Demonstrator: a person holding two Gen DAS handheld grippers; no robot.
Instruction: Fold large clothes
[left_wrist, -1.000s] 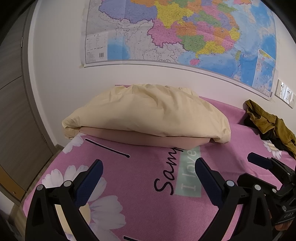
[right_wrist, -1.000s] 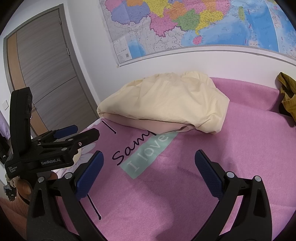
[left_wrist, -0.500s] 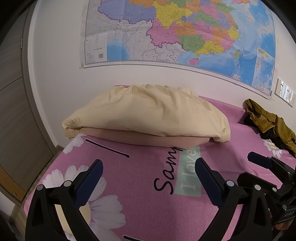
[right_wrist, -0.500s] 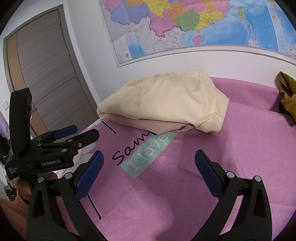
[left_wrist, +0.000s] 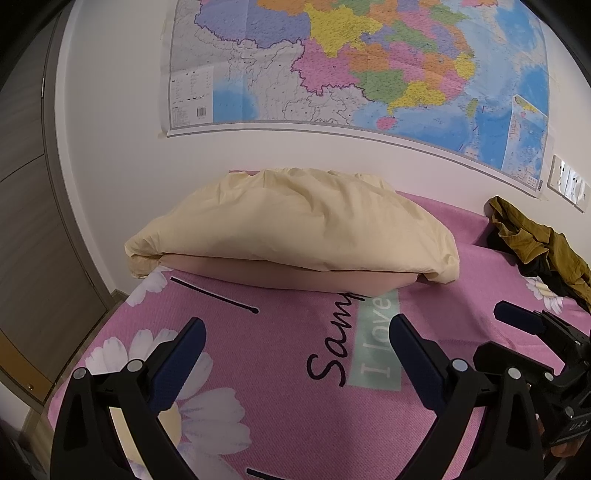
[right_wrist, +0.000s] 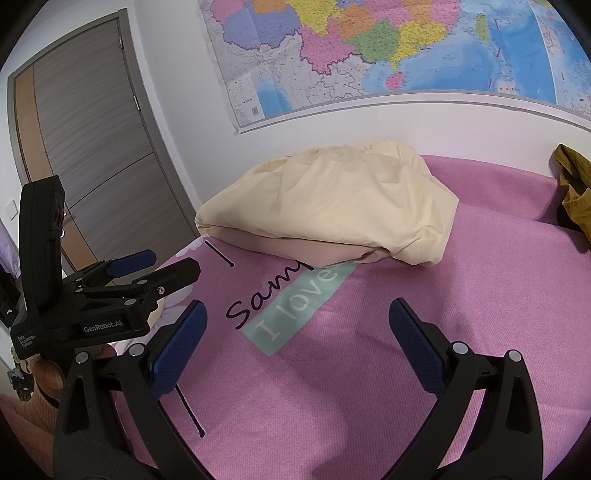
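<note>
Hovering over the pink sheet (left_wrist: 295, 387) is where both grippers are seen, nothing gripped by either. The left gripper (left_wrist: 295, 354) is held with its 2 blue-padded fingers (left_wrist: 181, 354) spread wide, and the right gripper (right_wrist: 295, 343) is splayed just the same. Each one is caught in the other's view too, left gripper at the left edge, right one at the right edge.

The clothes (left_wrist: 532, 243), a mustard-olive heap with something dark mixed in, are dumped by the wall on the right side of the bed, well apart from both grippers. A cream duvet (left_wrist: 295, 225) is piled on a peach pillow (left_wrist: 295, 273) further back. A map (left_wrist: 351, 62) is hung on the wall, and a door (right_wrist: 92, 147) is seen off to the left.
</note>
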